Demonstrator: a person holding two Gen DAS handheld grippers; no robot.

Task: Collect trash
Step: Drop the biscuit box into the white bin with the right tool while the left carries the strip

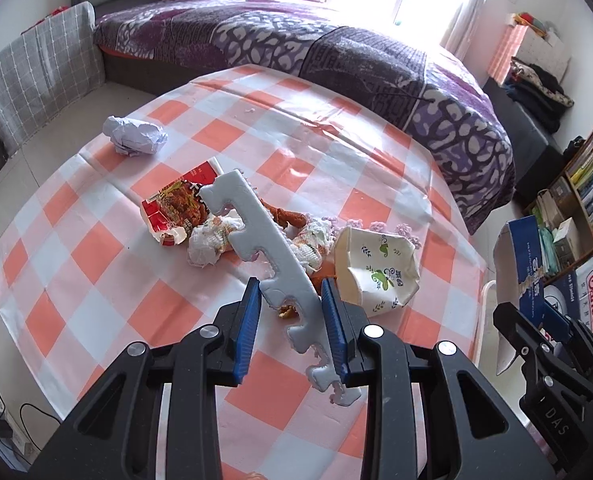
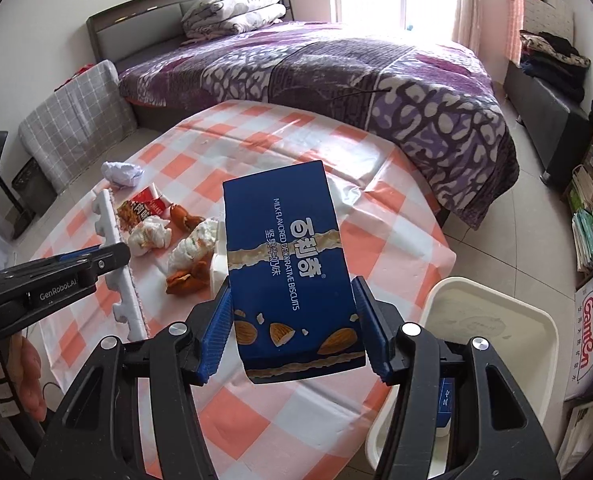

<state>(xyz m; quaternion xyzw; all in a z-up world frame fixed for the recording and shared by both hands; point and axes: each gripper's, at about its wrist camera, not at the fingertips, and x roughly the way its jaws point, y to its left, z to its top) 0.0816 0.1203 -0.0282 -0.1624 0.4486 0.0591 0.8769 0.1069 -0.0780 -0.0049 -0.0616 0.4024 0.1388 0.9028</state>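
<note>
A purple patterned bed [image 2: 336, 76] is seen behind the counter [image 1: 108, 248], which is covered by an orange-and-white checked cloth. A white plastic bin [image 2: 496, 320] stands at the counter's right edge. A blue cardboard biscuit box [image 2: 288, 264] is clamped between the pads of the right gripper [image 2: 292, 332], lifted clear of the cloth. A long notched white foam strip [image 1: 264, 248] is pinched by the left gripper [image 1: 292, 320]. A crushed paper cup [image 1: 376, 272], red snack wrapper [image 1: 176, 208] and crumpled white paper ball [image 1: 134, 135] lie on the cloth.
</note>
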